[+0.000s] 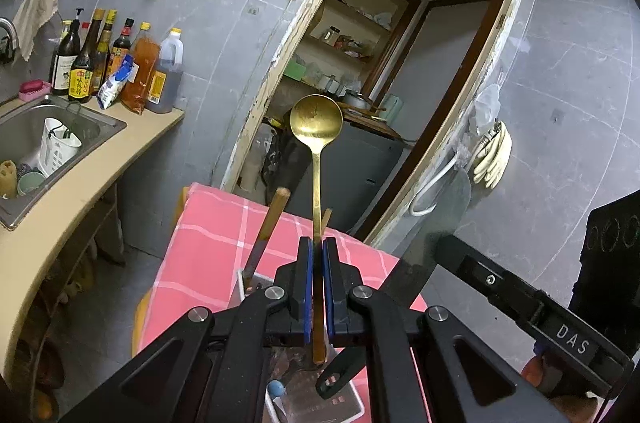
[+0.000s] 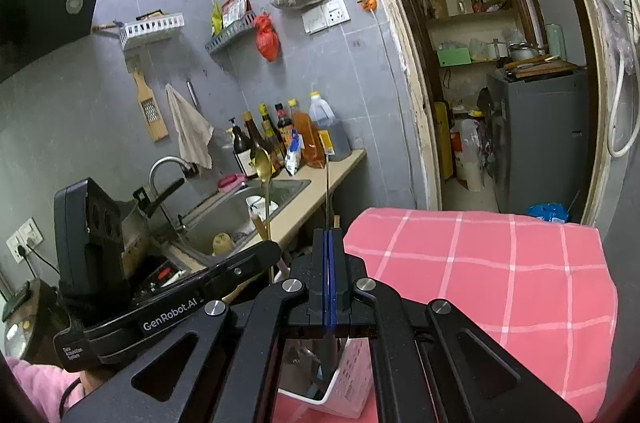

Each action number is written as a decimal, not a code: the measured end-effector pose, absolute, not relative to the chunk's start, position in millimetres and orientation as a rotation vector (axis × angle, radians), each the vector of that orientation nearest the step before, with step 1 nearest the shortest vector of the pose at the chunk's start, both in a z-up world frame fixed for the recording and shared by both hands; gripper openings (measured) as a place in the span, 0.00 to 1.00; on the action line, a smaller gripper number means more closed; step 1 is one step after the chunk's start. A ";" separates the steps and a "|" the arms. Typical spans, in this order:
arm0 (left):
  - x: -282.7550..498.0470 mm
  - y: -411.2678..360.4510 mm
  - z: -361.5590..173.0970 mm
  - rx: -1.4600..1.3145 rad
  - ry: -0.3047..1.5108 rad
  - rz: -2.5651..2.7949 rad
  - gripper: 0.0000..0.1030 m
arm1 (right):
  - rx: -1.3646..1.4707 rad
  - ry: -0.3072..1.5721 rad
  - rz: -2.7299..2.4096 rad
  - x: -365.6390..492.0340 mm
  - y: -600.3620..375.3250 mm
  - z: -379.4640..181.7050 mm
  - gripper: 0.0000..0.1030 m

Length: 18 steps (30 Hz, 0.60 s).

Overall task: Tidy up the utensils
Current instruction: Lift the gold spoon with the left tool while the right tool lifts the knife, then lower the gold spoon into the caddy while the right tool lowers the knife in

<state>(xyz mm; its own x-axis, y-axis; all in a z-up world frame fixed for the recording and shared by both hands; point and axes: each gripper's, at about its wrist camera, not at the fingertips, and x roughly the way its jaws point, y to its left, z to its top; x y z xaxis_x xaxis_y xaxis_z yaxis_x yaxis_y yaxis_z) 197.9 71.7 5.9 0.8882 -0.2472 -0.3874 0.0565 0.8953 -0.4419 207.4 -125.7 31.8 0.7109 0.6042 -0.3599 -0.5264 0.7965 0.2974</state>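
My left gripper (image 1: pixel 319 243) is shut on the handle of a gold spoon (image 1: pixel 316 117), which stands upright with its bowl up; the spoon also shows in the right wrist view (image 2: pixel 263 163). My right gripper (image 2: pixel 329 233) is shut on a knife, seen edge-on as a thin blade (image 2: pixel 327 191); in the left wrist view its broad grey blade (image 1: pixel 444 219) rises at the right. Below both grippers a white utensil basket (image 2: pixel 352 379) sits on the pink checked cloth (image 2: pixel 480 283). A wooden-handled utensil (image 1: pixel 272 219) stands in it.
A counter (image 1: pixel 80 191) with a steel sink (image 1: pixel 36 127) is at the left, holding a white caddy (image 1: pixel 58 143). Sauce bottles (image 1: pixel 116 59) line the wall. An open doorway (image 1: pixel 400 83) to a pantry lies beyond the table. A black pot (image 2: pixel 132 235) sits beside the sink.
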 end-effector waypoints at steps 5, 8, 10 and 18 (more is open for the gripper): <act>194.1 68.0 -4.0 -0.412 0.466 -0.174 0.05 | 0.168 0.487 0.635 207.0 -121.4 23.2 0.01; 191.2 67.4 -9.6 -0.401 0.474 -0.176 0.05 | 0.167 0.505 0.636 207.4 -117.7 17.5 0.01; 188.8 68.7 -13.7 -0.403 0.483 -0.175 0.05 | 0.163 0.518 0.639 207.2 -115.2 13.7 0.01; 183.1 69.2 -23.3 -0.384 0.514 -0.181 0.05 | 0.141 0.558 0.646 207.5 -108.6 1.7 0.01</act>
